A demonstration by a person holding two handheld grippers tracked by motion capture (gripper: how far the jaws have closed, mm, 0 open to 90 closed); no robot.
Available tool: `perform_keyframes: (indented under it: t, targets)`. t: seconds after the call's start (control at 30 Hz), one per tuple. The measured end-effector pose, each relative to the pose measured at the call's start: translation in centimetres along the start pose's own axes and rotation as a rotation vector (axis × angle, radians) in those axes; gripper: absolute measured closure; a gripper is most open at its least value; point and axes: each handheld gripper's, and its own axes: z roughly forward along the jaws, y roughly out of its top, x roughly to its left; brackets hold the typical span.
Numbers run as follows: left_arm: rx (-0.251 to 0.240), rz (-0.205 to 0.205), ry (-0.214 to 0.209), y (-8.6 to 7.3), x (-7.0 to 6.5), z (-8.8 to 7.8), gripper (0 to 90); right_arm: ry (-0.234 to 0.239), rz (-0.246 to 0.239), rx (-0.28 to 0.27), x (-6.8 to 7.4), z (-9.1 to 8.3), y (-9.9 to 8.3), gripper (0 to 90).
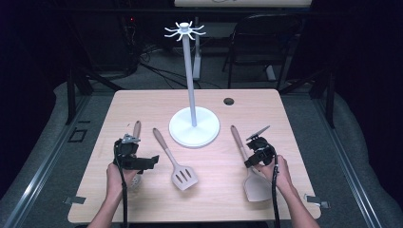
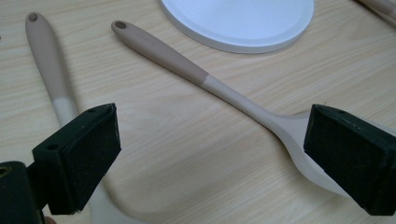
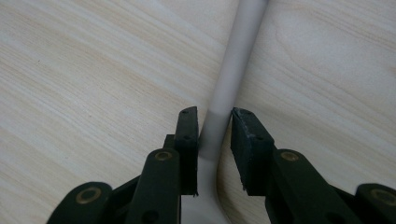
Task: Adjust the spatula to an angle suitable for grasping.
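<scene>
Three tan-handled kitchen utensils lie on the wooden table [image 1: 142, 107] in front of a white hook stand [image 1: 191, 85]. My right gripper [image 1: 252, 159] [image 3: 215, 126] straddles the pale neck of the solid spatula [image 1: 256, 187] [image 3: 233, 60]. Its pads sit close on either side of the neck and do not clearly press it. My left gripper [image 1: 148, 160] [image 2: 210, 158] stands wide open and low over the table. One jaw is over the left utensil [image 1: 137, 128] [image 2: 46, 60], the other over the neck of the slotted turner [image 1: 183, 176] [image 2: 177, 63]; bare wood lies between them.
The stand's round white base [image 1: 195, 133] [image 2: 243, 23] sits mid-table just beyond the utensils, with its hooks [image 1: 184, 31] high above. A small dark hole [image 1: 229, 101] marks the table's far side. A black chair [image 1: 261, 42] stands behind the table.
</scene>
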Motion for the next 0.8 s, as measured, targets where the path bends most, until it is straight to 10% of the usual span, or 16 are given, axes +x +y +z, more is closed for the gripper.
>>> perform_keyframes:
  t: [0.8]
  targets:
    - [0.013, 0.018, -0.004, 0.19, -0.41, 0.36, 4.0, 0.007, 0.042, -0.002, -0.26, 0.42, 0.50, 74.8]
